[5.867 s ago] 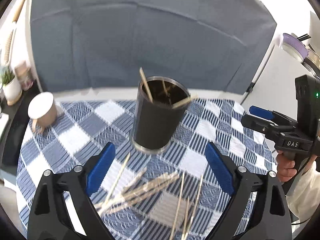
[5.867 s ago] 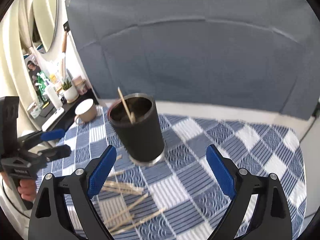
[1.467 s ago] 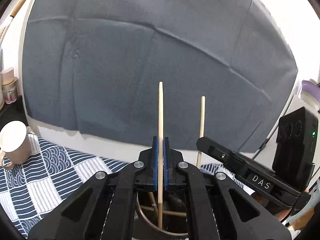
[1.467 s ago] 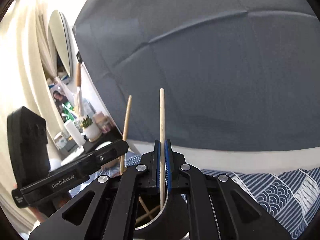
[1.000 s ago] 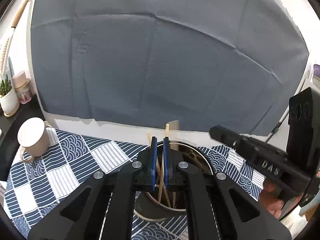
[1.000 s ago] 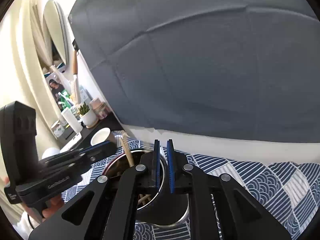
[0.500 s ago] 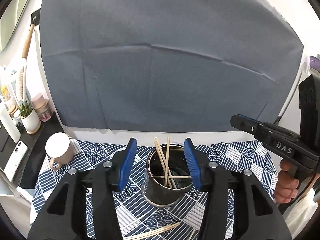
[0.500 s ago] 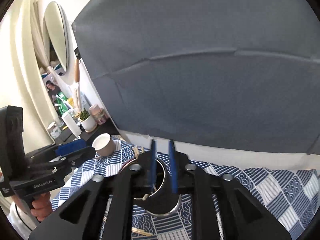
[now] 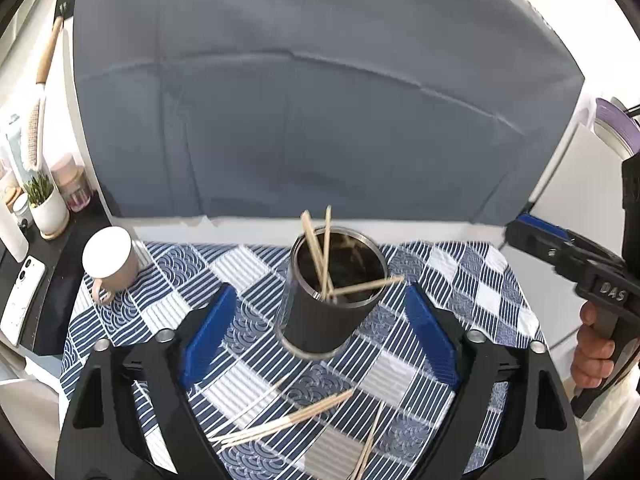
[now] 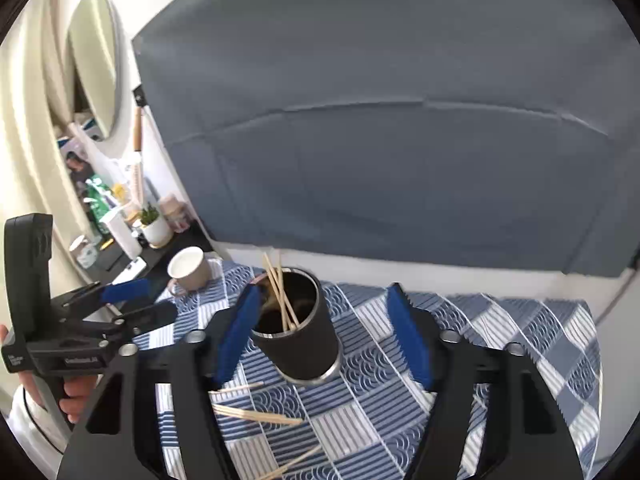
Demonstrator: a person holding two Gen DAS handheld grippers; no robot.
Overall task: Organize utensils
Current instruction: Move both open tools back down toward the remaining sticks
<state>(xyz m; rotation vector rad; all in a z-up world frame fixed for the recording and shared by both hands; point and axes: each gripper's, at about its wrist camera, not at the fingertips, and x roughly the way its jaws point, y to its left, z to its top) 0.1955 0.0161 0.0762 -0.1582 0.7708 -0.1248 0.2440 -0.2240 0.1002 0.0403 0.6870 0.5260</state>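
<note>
While both hover above cup (image 9: pixel 334 292), left tongs (image 9: pixel 318 344) & right tongs (image 10: pixel 326 334) gape wide, empty.

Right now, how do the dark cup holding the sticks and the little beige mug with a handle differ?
The dark cylindrical metal-rimmed cup stands mid-cloth between the open left tool's fingers; the beige handled mug sits at the cloth's far-left edge. The cup is taller, with no handle showing; the mug is squat. Thin wooden sticks lean out of the cup; none show in the mug. Both stand upright on the blue-and-white checked tablecloth.
</note>
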